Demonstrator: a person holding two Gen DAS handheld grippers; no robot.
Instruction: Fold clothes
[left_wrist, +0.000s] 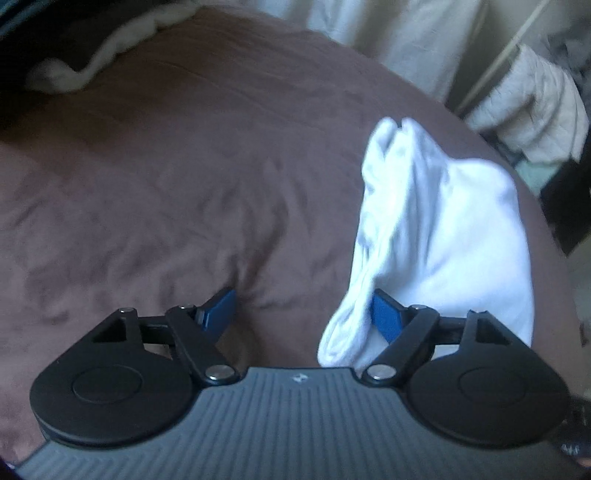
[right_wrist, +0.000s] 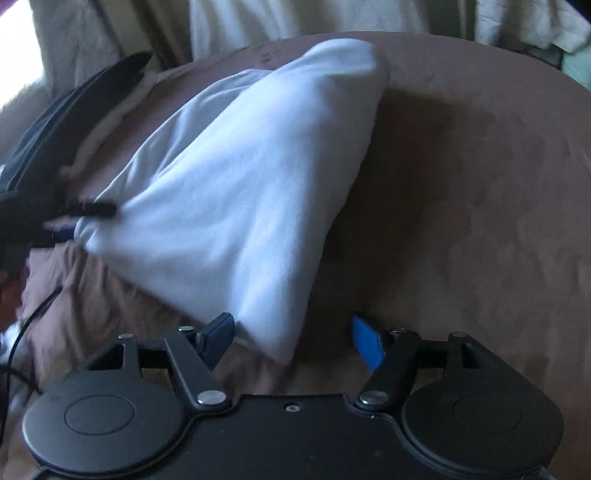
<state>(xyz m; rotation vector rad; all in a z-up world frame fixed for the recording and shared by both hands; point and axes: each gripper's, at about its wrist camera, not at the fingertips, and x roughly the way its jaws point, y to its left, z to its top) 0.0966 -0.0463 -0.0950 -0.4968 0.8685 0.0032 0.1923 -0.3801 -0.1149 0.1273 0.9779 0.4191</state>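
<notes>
In the left wrist view, the left gripper (left_wrist: 304, 317) is seen spread wide over the brown bedcover (left_wrist: 166, 177), its right pad touched by a white garment (left_wrist: 439, 236) at right. In the right wrist view, the garment (right_wrist: 240, 177) is draped centre-left, its lower corner between the wide-apart pads of the right gripper (right_wrist: 295, 341), gripped by neither.

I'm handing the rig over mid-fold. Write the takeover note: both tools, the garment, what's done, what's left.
Left tool: jaws open, no grip. The white garment drapes against its right-hand pad; the other pad is clear.
Right tool: jaws open, holding nothing; a corner of the garment lies between the pads, unpinched.
Garment: one white piece lying bunched on the brown bedspread, not flat.
Done: looks partly gathered or folded over; hard to judge through the blur.
Left: regrip, smooth it flat, finish the fold.
</notes>
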